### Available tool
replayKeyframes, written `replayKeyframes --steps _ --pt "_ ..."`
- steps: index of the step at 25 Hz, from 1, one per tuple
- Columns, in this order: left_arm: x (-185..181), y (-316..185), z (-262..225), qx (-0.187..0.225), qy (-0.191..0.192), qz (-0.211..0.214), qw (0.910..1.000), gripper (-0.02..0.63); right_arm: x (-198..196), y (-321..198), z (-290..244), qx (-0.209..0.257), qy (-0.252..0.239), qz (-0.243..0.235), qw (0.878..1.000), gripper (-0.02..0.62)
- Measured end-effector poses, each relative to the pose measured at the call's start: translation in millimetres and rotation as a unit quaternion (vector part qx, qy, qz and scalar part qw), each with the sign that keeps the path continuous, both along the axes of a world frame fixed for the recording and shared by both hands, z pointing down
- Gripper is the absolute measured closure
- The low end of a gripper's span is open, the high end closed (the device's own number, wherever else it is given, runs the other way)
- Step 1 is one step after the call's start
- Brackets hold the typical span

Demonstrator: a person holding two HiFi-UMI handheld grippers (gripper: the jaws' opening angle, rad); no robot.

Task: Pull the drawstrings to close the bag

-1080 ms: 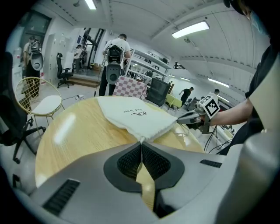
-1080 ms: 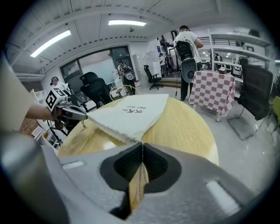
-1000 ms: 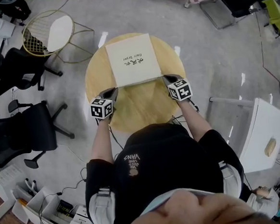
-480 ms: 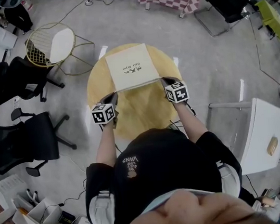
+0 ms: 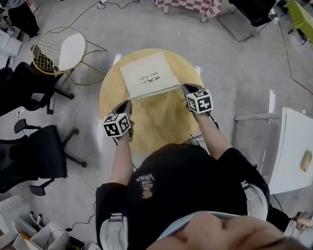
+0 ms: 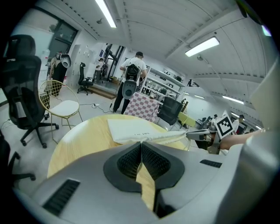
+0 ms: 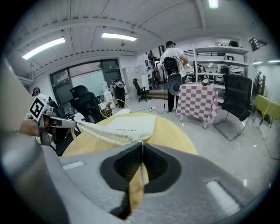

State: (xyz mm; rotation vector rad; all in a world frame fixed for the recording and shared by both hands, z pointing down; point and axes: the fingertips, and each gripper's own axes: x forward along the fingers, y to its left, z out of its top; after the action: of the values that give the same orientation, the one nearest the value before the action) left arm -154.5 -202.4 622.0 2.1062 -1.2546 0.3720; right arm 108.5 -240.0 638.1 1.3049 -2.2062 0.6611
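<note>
Bag (image 5: 148, 74) lies on round wooden table (image 5: 161, 121) among office chairs (image 5: 24, 159), left tongs (image 5: 127, 104) and right tongs (image 5: 187, 88) pinching its drawstrings (image 7: 139, 141).

Left claw (image 5: 127, 103) and right claw (image 5: 186, 87): both higher than a second ago, each slightly re-angled. Bag (image 5: 148, 74): near hem, pinched at the two claw tips, carried up with them above the desk (image 5: 156, 124). Its outline now looks shorter beyond the claws.

Matt cream cloth bag (image 5: 148, 74); smooth pale wood table (image 5: 162, 124); matt grey plastic left tool (image 6: 141, 142), ribbed black pads (image 6: 129, 161)
</note>
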Motion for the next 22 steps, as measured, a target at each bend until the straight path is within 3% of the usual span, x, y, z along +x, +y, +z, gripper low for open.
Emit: replayKeyframes --steps 22 --pt "-26.1 41.1 -17.1 0.016 0.018 -0.015 0.9996 0.591 -1.6 49.0 -18.4 0.019 -0.005 0.037 0.999 0.594"
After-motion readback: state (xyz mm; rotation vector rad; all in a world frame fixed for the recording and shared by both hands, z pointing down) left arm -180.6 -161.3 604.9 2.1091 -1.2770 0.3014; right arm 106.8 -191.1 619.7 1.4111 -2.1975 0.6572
